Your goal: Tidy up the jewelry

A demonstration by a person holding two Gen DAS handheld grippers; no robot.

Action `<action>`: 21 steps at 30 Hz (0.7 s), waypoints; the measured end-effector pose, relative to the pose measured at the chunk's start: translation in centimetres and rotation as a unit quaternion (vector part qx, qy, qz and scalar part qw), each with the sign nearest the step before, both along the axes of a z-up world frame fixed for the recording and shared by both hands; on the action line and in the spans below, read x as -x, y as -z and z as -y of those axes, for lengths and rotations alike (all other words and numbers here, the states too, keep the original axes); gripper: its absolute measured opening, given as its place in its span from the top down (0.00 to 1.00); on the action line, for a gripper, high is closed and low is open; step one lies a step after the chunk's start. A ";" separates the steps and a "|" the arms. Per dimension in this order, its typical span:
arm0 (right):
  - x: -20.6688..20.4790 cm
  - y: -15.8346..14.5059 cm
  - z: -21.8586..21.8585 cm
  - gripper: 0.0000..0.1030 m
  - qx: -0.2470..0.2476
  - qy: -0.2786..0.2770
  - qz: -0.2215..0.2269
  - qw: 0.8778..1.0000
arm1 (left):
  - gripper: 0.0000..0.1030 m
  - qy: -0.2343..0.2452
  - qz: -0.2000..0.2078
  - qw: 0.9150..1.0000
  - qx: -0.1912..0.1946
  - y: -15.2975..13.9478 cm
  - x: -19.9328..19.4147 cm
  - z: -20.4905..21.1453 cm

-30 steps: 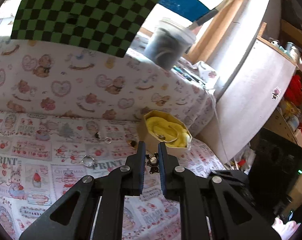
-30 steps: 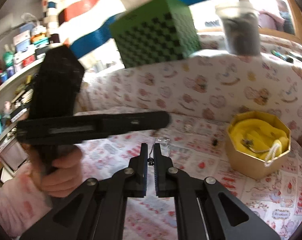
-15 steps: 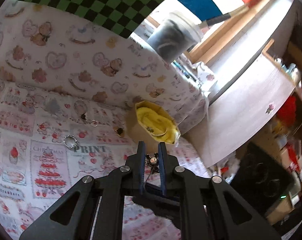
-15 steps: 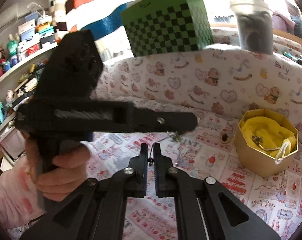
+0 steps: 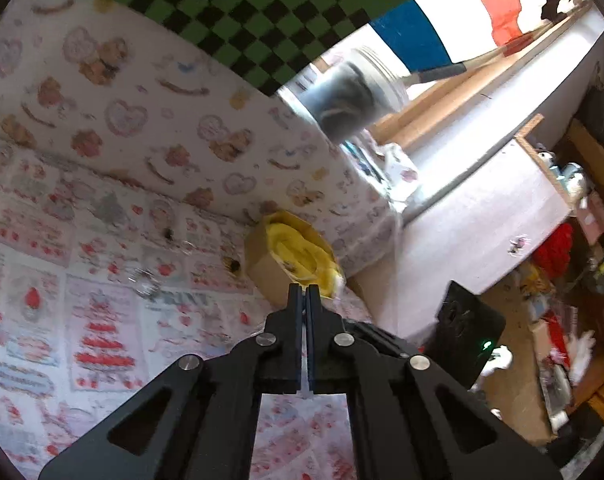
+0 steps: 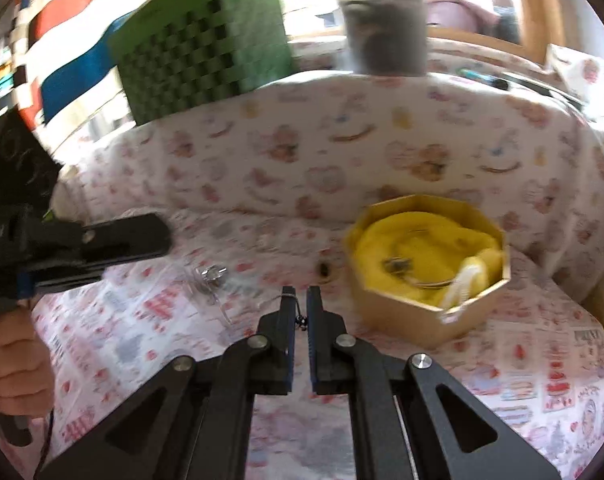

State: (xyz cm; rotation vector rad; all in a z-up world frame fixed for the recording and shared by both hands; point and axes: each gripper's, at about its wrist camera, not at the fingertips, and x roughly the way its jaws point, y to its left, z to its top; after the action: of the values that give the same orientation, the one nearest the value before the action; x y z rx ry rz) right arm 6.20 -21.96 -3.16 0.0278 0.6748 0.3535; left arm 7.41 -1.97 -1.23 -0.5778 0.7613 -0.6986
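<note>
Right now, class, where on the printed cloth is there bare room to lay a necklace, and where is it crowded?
Free: the cloth right of the gold box, toward the camera. Crowded: left of the box, where a dark bead and silver ring lie.

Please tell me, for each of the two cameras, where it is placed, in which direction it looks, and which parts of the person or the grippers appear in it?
Left wrist: sits on the left gripper, looks along its nearly closed jaws at the octagonal box on the printed cloth; no hand shows.
Right wrist: sits on the right gripper, looks toward the box; the left gripper and left hand show at left.
Both share the box, the cloth, the green checkered cube and the grey jar.
</note>
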 end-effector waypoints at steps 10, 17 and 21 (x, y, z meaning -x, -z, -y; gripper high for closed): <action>1.0 -1.7 0.6 0.95 -0.079 -0.078 0.014 0.994 | 0.99 -0.032 0.013 0.993 -0.113 0.9 -0.2 1.6; 2.0 -2.8 0.5 0.95 -0.108 -0.094 0.033 0.989 | 0.97 -0.067 0.031 0.977 -0.202 1.0 0.1 2.8; 2.9 -4.2 1.1 0.95 -0.104 -0.078 0.062 0.990 | 0.94 -0.081 0.041 0.971 -0.222 0.8 0.3 2.8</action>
State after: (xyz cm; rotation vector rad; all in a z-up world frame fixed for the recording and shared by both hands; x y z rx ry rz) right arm 3.31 -23.06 1.01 0.1518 0.5151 0.5713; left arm 7.14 -4.77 -2.06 -0.1980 0.7540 -0.3802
